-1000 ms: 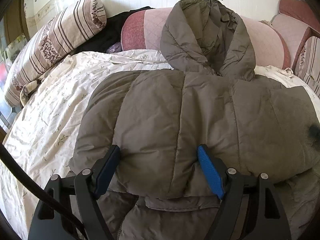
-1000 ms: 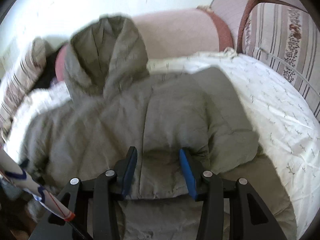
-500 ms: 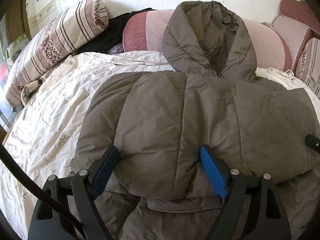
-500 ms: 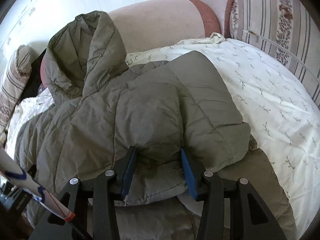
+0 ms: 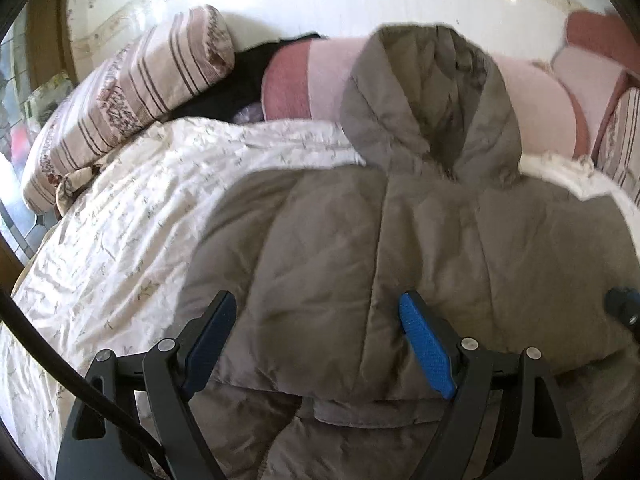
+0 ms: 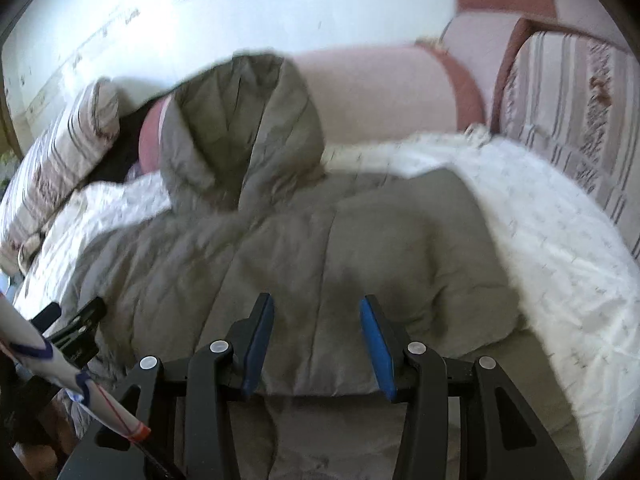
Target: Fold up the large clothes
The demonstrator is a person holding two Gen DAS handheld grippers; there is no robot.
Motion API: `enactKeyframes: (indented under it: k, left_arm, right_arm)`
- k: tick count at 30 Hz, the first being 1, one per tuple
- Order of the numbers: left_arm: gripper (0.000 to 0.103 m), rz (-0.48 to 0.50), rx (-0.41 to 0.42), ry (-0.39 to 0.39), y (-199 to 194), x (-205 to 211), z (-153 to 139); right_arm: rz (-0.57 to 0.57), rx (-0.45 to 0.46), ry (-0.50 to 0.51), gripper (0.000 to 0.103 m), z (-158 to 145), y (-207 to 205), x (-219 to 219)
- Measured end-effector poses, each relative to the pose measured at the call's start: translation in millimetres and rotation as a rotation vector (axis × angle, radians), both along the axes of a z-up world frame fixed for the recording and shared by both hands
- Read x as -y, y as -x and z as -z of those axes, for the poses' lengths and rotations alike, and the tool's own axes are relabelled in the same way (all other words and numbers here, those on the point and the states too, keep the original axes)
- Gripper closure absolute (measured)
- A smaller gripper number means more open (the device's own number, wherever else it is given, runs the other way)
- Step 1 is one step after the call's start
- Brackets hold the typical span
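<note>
A grey-brown hooded puffer jacket lies on the bed, its hood propped against the pink bolster. Its lower part is doubled up, leaving a thick folded edge nearest me. My left gripper is spread wide, its blue pads pressing into the bulge of that fold near the jacket's left side. My right gripper is shut on the same jacket near its right side, the fold pinched between narrower pads. Each gripper shows at the edge of the other's view: right gripper, left gripper.
A cream floral sheet covers the bed on both sides of the jacket. A striped bolster, dark clothing and pink cushions line the far wall. A striped cushion stands at the right. A white tube with coloured marks crosses the lower left.
The right wrist view swung toward the jacket's right side and back, with the fold staying between the pads. The left view hardly shifted; the right gripper's tip now shows at its right edge.
</note>
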State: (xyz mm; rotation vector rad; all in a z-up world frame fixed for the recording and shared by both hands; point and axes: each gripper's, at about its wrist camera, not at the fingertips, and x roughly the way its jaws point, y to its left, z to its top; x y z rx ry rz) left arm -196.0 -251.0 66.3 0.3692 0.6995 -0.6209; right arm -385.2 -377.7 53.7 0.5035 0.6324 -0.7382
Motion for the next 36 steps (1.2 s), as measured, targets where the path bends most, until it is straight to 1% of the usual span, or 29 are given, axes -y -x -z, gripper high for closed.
enactKeyframes:
  k: [2, 4, 11, 22, 31, 36]
  left_arm:
    - [0.020, 0.009, 0.007, -0.013, 3, 2, 1]
    - [0.020, 0.014, 0.021, -0.017, 5, 3, 1]
    - [0.020, 0.010, 0.025, 0.012, 6, 0, -5]
    - [0.020, 0.009, 0.078, 0.050, 13, -1, -16]
    - [0.020, 0.020, 0.099, 0.044, 17, 2, -19]
    - [0.020, 0.023, 0.095, 0.044, 17, 3, -19]
  right_arm:
    - [-0.015, -0.048, -0.065, 0.054, 16, -6, 3]
    - [-0.013, -0.072, -0.083, 0.053, 24, -9, 6]
    - [-0.018, -0.087, -0.056, 0.051, 24, -6, 1]
    - [-0.023, -0.093, -0.050, 0.048, 23, -6, 1]
    - [-0.021, -0.091, -0.045, 0.047, 22, -6, 0]
    - [-0.019, -0.075, -0.047, 0.046, 19, -3, -1]
